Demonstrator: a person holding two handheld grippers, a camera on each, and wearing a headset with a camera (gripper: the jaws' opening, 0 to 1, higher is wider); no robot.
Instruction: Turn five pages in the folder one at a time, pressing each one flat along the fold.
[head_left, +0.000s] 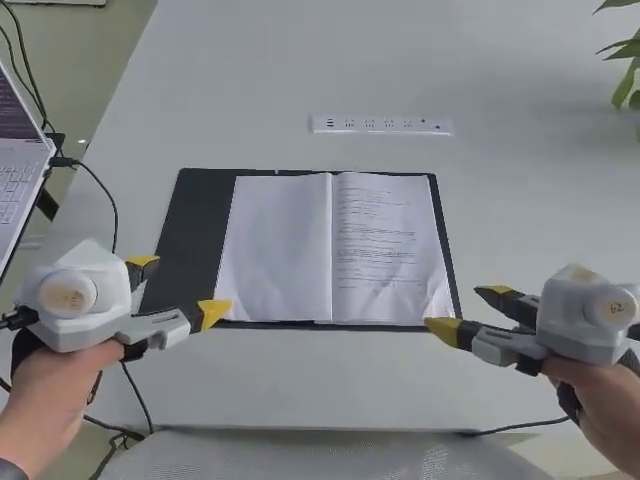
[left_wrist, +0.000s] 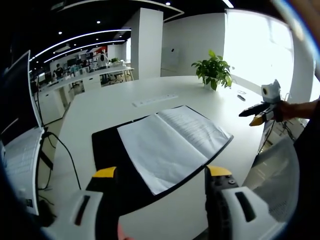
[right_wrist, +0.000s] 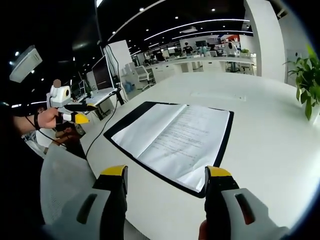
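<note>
left claw spread wide, empty | right claw spread wide, empty | folder lies open

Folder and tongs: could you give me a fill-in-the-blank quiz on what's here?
The open folder has a ___ cover. In the head view, printed text fills its ___ page, while the other is blank. The left tongs and right tongs are both ___, holding nothing. The power strip beyond the folder is coloured ___.
Missing words: black; right; open; white.
</note>
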